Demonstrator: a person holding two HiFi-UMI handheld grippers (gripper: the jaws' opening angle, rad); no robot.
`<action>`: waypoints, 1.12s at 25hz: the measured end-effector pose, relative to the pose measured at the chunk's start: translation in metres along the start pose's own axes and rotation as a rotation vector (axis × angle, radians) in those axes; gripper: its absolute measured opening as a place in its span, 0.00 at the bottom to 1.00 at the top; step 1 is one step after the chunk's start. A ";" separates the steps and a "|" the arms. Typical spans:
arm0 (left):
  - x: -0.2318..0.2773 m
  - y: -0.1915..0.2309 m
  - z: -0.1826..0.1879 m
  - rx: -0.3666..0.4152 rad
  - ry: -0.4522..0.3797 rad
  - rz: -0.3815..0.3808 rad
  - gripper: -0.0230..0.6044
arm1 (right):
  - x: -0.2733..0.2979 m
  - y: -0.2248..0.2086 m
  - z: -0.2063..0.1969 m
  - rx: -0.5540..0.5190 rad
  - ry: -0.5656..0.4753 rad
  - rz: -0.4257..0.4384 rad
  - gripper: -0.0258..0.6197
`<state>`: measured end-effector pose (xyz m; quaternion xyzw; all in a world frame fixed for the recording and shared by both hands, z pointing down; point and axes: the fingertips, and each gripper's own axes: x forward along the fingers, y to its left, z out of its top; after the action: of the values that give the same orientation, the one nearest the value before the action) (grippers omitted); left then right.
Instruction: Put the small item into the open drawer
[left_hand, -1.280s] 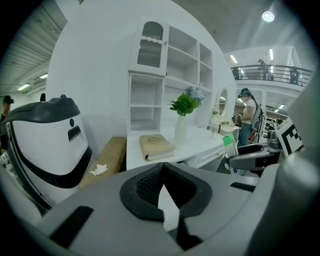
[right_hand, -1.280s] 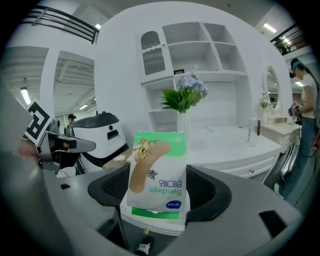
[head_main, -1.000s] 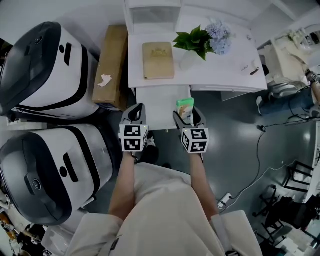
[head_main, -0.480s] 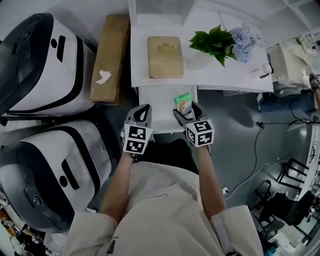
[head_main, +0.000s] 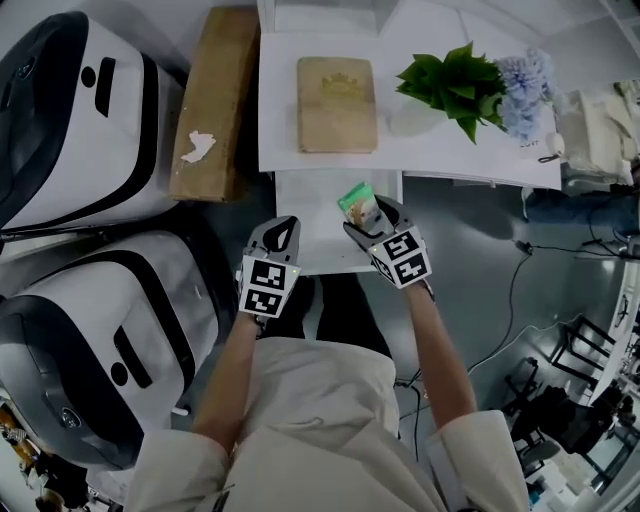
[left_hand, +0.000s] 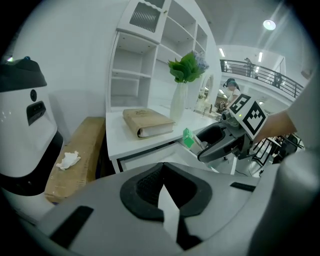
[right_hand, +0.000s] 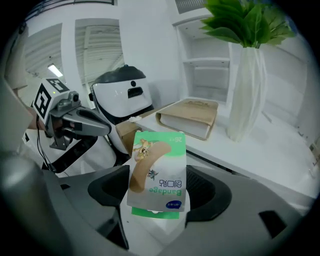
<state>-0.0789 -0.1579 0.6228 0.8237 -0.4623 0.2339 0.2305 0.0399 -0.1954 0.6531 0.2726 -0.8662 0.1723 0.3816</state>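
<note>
The small item is a green and white bandage box, and my right gripper is shut on it. The box hangs over the right part of the open white drawer, which sticks out from the white desk. In the right gripper view the bandage box stands upright between the jaws of my right gripper. At the drawer's front left corner, my left gripper is shut and holds nothing. The left gripper view shows that left gripper aimed at the drawer, with the bandage box to its right.
On the desk lie a tan book and a white vase with green leaves and pale flowers. A long cardboard box lies left of the desk. Two big white and black machines fill the left side. Cables run across the floor at right.
My right gripper has carried the bandage box forward and leftward, further over the drawer. The left gripper has stayed at the drawer's front left corner.
</note>
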 end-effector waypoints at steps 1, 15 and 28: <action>0.003 0.001 -0.002 -0.003 0.004 -0.002 0.06 | 0.006 -0.001 -0.003 -0.021 0.018 0.011 0.62; 0.044 0.009 -0.021 -0.064 0.063 0.024 0.06 | 0.073 -0.020 -0.039 0.031 0.157 0.047 0.61; 0.069 0.016 -0.006 -0.077 0.069 0.063 0.06 | 0.122 -0.040 -0.067 0.185 0.195 -0.016 0.62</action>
<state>-0.0618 -0.2069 0.6720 0.7908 -0.4883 0.2512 0.2704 0.0337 -0.2343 0.7926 0.2953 -0.8033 0.2740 0.4387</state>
